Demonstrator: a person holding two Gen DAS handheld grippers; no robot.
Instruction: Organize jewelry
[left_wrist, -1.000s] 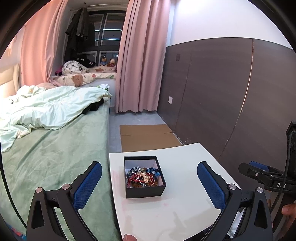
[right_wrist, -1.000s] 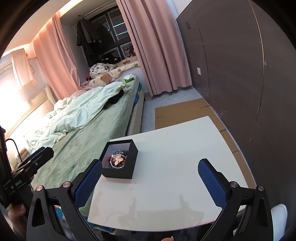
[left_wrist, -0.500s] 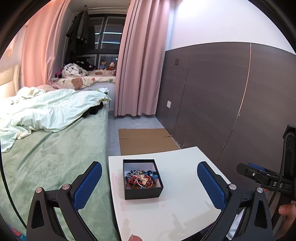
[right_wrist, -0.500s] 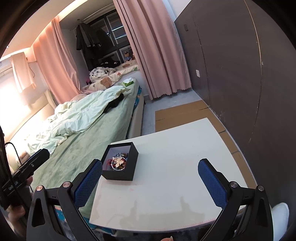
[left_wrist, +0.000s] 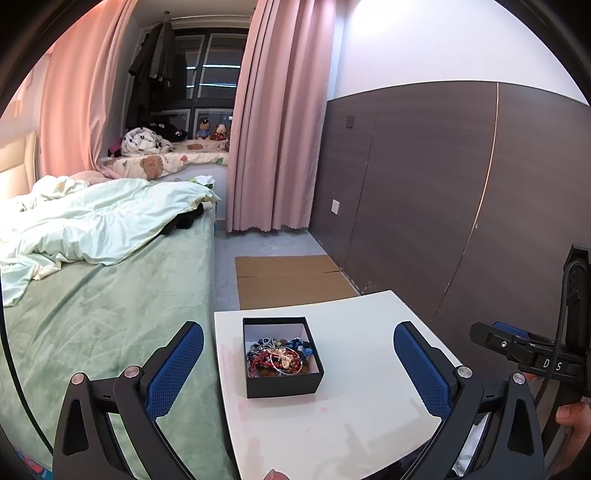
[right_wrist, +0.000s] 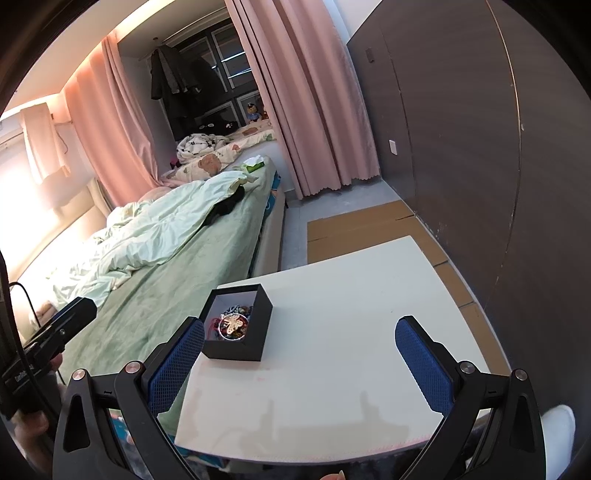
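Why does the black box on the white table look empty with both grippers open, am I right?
Not quite. The black box is not empty: a tangle of jewelry fills its bottom, as the left wrist view shows. The rest holds: it sits on the white table, and the left gripper and right gripper are both open.

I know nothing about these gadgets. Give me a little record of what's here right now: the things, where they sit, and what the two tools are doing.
table: white, beside a green bed
box: black, lidless, on the table's left part
jewelry: tangled beads, bangles inside the box
left gripper: jaws wide apart, holding nothing, aimed at the box
right gripper: jaws wide apart, holding nothing, box near its left finger
floor: flat cardboard beyond the table
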